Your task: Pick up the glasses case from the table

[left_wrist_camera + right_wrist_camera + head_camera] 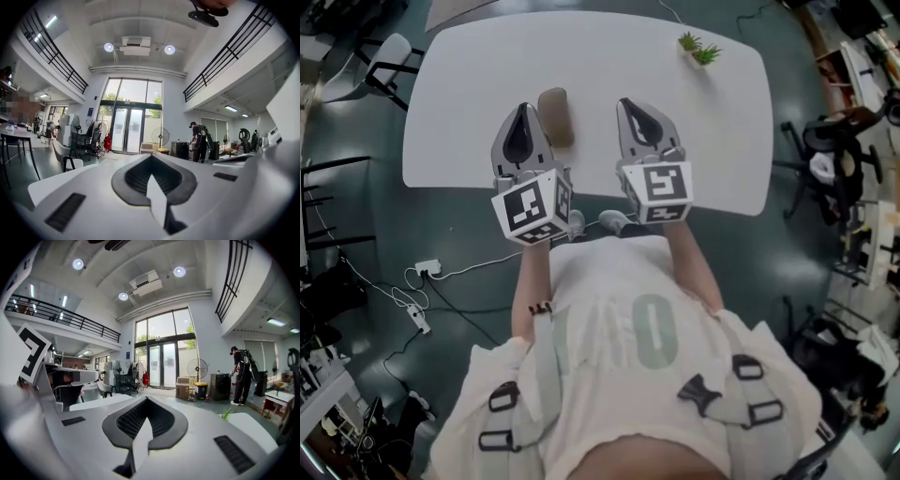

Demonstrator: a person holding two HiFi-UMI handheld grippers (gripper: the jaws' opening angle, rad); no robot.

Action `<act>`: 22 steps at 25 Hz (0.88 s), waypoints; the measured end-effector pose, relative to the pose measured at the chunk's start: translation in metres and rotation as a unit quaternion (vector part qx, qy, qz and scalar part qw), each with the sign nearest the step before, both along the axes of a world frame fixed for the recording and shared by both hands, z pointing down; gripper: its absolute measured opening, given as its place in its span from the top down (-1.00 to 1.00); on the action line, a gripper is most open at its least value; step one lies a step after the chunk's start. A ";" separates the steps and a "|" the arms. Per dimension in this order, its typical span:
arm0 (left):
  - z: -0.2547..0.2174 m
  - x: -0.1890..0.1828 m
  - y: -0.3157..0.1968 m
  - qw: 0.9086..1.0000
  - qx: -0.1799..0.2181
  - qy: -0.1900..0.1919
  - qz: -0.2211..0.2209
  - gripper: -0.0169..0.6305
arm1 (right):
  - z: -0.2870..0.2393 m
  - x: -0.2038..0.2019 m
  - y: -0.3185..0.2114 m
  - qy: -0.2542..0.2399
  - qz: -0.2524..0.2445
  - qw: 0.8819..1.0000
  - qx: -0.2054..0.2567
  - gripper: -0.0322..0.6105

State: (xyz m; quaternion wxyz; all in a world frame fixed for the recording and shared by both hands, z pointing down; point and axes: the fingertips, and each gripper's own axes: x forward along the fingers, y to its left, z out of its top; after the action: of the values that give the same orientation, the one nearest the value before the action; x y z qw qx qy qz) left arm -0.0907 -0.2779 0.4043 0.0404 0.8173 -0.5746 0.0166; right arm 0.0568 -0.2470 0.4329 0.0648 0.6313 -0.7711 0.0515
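Nearest the camera is the person's white shirt (628, 309) with grey harness straps (741, 375) across it. Both forearms reach forward to the near edge of the white table (450, 112).

Each hand carries a gripper topped by a marker cube (534, 208). The left gripper (524, 112) and the right gripper (630, 107) sit side by side over that near edge, pointing roughly level across the tabletop. In the left gripper view the two dark pads of the left gripper (151, 161) meet at the tip with nothing between them. The right gripper view shows the right gripper (147, 401) the same way, pressed fully together and empty.

The brown glasses case (555, 115) lies flat on the table between the two grippers, just beside the left one's fingers, with its long axis running away from the person. Neither gripper view shows it, since both look out over the room. Farther off, near the far right corner of the table, stands a small green plant (699, 49).

This looks like the approach step, with nothing grasped yet. The next move probably calls for one claw to spread wide, tip downward and line its pads across the case's narrow width before closing. The left one is closest. Coming down closed would only nudge the case.
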 end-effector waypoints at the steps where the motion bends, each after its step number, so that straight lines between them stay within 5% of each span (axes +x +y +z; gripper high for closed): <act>1: 0.001 0.000 -0.002 1.000 -0.001 0.000 0.005 0.94 | 0.000 0.002 0.000 -0.001 0.007 1.000 -0.001 0.89; 13: 0.012 -0.017 -0.027 1.000 -0.019 -0.001 0.017 0.94 | 0.007 -0.008 -0.017 -0.045 0.017 0.999 -0.024 0.88; 15: 0.012 -0.019 -0.030 1.000 -0.018 -0.001 0.018 0.94 | 0.016 -0.010 -0.019 -0.052 0.008 0.998 -0.038 0.38; 18: 0.013 -0.024 -0.032 1.000 -0.019 0.000 0.018 0.94 | 0.027 -0.012 -0.022 -0.069 0.014 0.996 -0.054 -0.10; 22: 0.015 -0.036 -0.032 1.000 -0.016 -0.003 0.013 0.94 | 0.034 -0.017 -0.022 -0.098 0.024 0.993 -0.057 -0.28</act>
State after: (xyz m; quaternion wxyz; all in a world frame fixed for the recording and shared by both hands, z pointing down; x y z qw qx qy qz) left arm -0.1265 -0.3095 0.4198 0.0518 0.8239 -0.5637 0.0283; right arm 0.0401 -0.2691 0.4671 0.0241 0.6369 -0.7541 0.1585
